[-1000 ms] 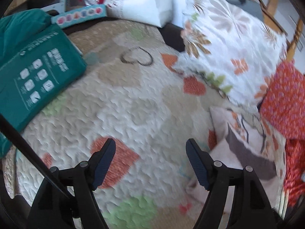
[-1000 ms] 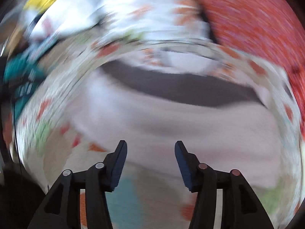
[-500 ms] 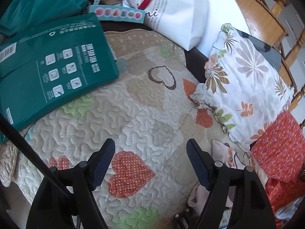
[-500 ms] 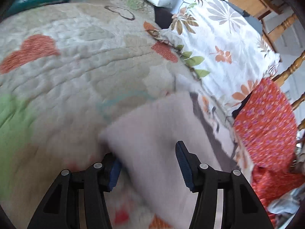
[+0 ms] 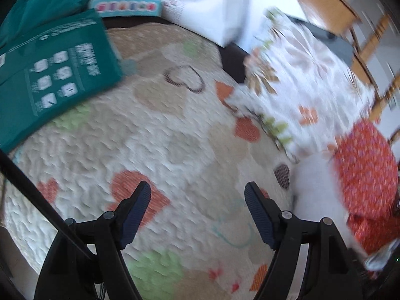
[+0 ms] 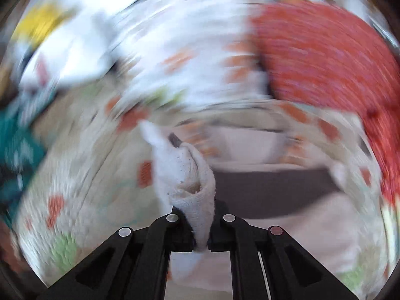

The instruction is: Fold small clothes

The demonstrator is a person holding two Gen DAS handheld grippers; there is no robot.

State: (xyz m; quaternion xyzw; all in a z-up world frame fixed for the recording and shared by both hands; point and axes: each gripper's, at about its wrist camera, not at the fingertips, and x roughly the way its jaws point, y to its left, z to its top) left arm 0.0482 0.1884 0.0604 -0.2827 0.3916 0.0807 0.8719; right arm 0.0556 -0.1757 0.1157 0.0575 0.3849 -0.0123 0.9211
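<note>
Bunched white knit garment [image 6: 190, 175], jaws clamped.

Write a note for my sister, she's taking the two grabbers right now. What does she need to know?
Right gripper: shut on a bunched edge of the small white garment, pulling it up off the heart-patterned quilt; the view is blurred by motion.
Left gripper: open, holding nothing, over the quilt.
Nearby: floral pillow, red patterned fabric, teal package.
Done: garment grabbed.
Left: no fold shows yet. Probably spread it flat on the quilt, then fold with both grippers.
</note>
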